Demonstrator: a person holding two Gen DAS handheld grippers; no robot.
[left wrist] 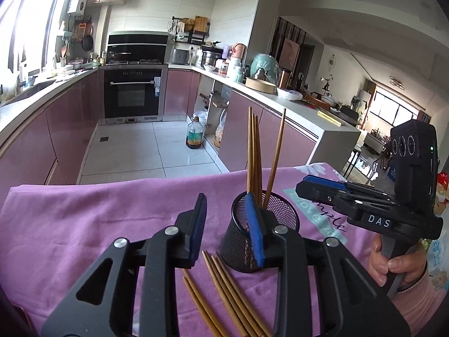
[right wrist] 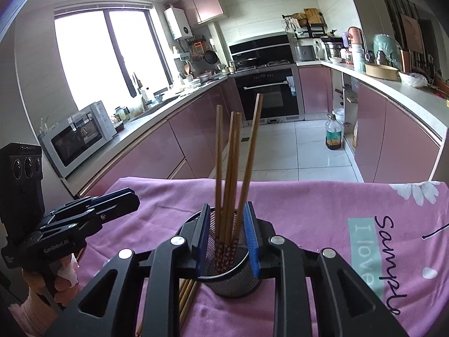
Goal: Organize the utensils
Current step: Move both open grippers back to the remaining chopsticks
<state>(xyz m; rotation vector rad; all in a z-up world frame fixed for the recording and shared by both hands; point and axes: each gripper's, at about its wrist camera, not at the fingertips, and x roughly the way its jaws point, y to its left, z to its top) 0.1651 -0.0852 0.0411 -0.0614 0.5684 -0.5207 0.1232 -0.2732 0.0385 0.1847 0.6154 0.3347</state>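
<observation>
A black mesh cup (left wrist: 263,233) stands on the purple cloth (left wrist: 84,224) with several wooden chopsticks (left wrist: 254,151) upright in it. More chopsticks (left wrist: 224,295) lie loose on the cloth just in front of the cup. My left gripper (left wrist: 227,227) is open and empty above the loose chopsticks, its right finger in front of the cup. In the right wrist view my right gripper (right wrist: 227,238) is open, its fingers either side of the cup (right wrist: 233,269) and the upright chopsticks (right wrist: 233,168), holding nothing. The right gripper also shows in the left wrist view (left wrist: 322,186).
The cloth-covered table ends at a far edge above a tiled floor (left wrist: 157,154). Pink kitchen cabinets (left wrist: 56,129) run along both sides. An oil bottle (left wrist: 194,134) stands on the floor. The cloth carries printed text (right wrist: 376,258) at the right.
</observation>
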